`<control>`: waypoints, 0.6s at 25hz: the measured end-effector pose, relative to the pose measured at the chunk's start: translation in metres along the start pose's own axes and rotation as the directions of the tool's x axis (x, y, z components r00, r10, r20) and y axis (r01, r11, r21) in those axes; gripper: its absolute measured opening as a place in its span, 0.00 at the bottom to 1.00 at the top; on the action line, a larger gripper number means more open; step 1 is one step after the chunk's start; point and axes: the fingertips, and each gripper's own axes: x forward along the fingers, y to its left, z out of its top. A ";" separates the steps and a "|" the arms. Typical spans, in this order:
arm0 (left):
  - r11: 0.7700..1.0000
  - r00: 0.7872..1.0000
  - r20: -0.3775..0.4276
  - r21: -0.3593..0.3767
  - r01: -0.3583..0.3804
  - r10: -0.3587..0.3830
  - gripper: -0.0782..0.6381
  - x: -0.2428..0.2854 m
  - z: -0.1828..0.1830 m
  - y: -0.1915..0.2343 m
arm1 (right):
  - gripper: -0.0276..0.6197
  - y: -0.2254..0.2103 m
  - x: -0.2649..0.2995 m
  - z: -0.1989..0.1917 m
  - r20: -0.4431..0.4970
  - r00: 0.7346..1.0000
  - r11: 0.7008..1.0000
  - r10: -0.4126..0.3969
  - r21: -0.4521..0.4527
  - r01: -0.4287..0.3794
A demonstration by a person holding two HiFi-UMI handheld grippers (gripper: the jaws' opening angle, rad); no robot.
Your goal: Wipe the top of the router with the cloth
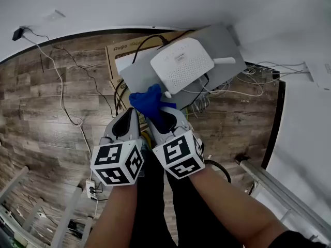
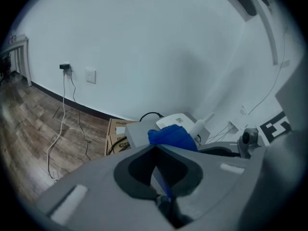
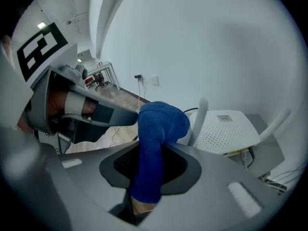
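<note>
Right now the router (image 1: 182,65) lies flat on a grey panel (image 1: 225,39) close to the wall, its perforated white top facing up and not yet covered by anything. One antenna (image 1: 225,61) sticks out to its side, and cables (image 1: 208,94) hang in a tangle off its near edge. The blue cloth (image 1: 149,101) sits just beside the router's near corner; we cannot tell whether it touches the casing. Our right gripper (image 1: 166,114) has its jaws clamped on the cloth, which stands up from them as a bunched wad. Our left gripper (image 1: 131,115) hangs alongside with its jaws together, and we see nothing held in them. Cardboard boxes (image 1: 117,51) lie under the panel, on the wooden floor (image 1: 46,112).

We judge the wiping has not begun. The router looks light and nothing steadies it, so a firm push could slide it across the panel or pull on the cables. A wad this tight could catch the antenna, or drag free of the jaws.
</note>
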 end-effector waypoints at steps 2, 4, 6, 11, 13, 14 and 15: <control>1.000 1.000 -0.005 -0.016 -0.009 0.009 0.11 0.009 -0.003 0.003 | 0.24 -0.009 0.005 -0.007 -0.019 1.000 1.000 -0.011 -0.003 0.010; 1.000 1.000 -0.012 -0.018 -0.014 0.014 0.11 0.014 -0.003 0.004 | 0.24 -0.015 0.007 -0.011 -0.031 0.999 1.000 -0.023 -0.006 0.022; 1.000 1.000 -0.016 -0.012 -0.018 0.018 0.11 0.016 0.000 0.004 | 0.24 -0.023 0.007 -0.012 -0.036 0.998 0.999 -0.043 -0.006 0.043; 1.000 1.000 -0.016 0.010 -0.022 0.022 0.11 0.007 0.015 0.001 | 0.24 -0.037 -0.010 -0.007 -0.038 0.996 0.996 -0.085 0.011 0.086; 1.000 1.000 -0.015 0.018 -0.023 0.023 0.11 0.000 0.022 -0.002 | 0.24 -0.035 -0.020 -0.002 -0.038 0.996 0.997 -0.081 0.002 0.081; 0.999 1.000 -0.015 0.022 -0.023 0.023 0.11 -0.004 0.026 -0.004 | 0.24 -0.034 -0.026 0.002 -0.034 0.996 0.997 -0.079 -0.008 0.078; 0.999 1.000 -0.013 0.026 -0.021 0.022 0.11 -0.006 0.031 -0.006 | 0.24 -0.033 -0.032 0.006 -0.028 0.997 0.997 -0.077 -0.017 0.077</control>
